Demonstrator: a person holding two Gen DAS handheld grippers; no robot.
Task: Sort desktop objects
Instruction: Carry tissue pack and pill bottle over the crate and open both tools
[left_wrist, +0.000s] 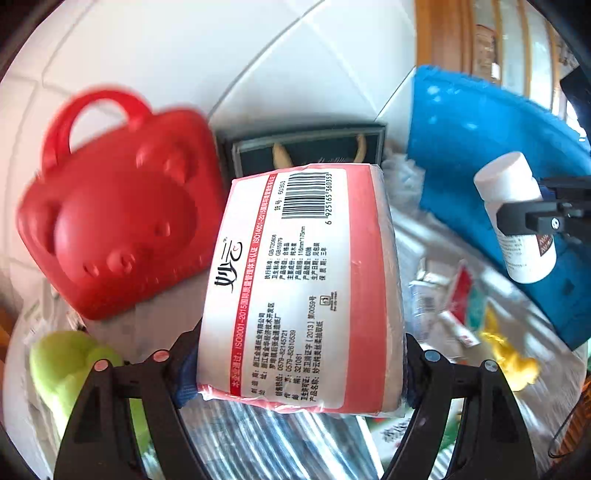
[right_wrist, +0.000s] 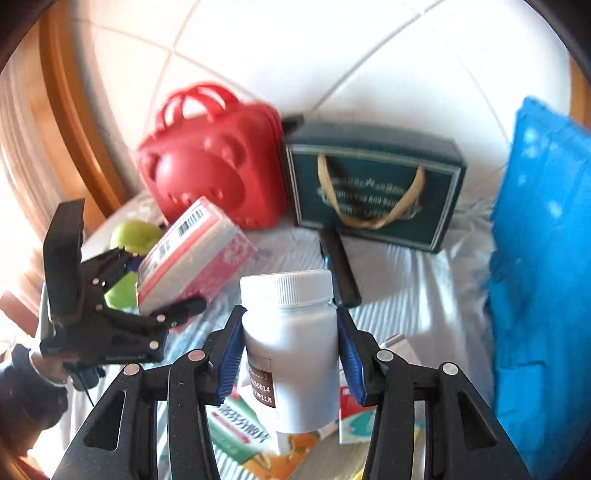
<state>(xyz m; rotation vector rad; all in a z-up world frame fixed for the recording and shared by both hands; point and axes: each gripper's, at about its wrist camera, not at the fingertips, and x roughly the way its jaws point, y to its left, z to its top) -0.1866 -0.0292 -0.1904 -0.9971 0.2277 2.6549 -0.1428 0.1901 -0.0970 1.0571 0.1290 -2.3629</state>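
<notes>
My left gripper (left_wrist: 295, 373) is shut on a pink and white tissue pack (left_wrist: 303, 288) and holds it above the cluttered desk. It also shows in the right wrist view (right_wrist: 192, 254), held by the left gripper (right_wrist: 162, 291). My right gripper (right_wrist: 290, 354) is shut on a white pill bottle (right_wrist: 291, 350) with a ribbed cap, held upright above the desk. The bottle (left_wrist: 517, 218) shows at the right of the left wrist view, clamped by the right gripper (left_wrist: 517, 219).
A red bear-face plastic case (right_wrist: 210, 166) and a dark green gift box (right_wrist: 373, 184) stand at the back against the white tiled wall. A blue basket (right_wrist: 543, 266) is at the right. A green toy (left_wrist: 70, 365), a yellow toy (left_wrist: 509, 354), medicine boxes (right_wrist: 236, 428) and a black stick (right_wrist: 340, 266) lie on the desk.
</notes>
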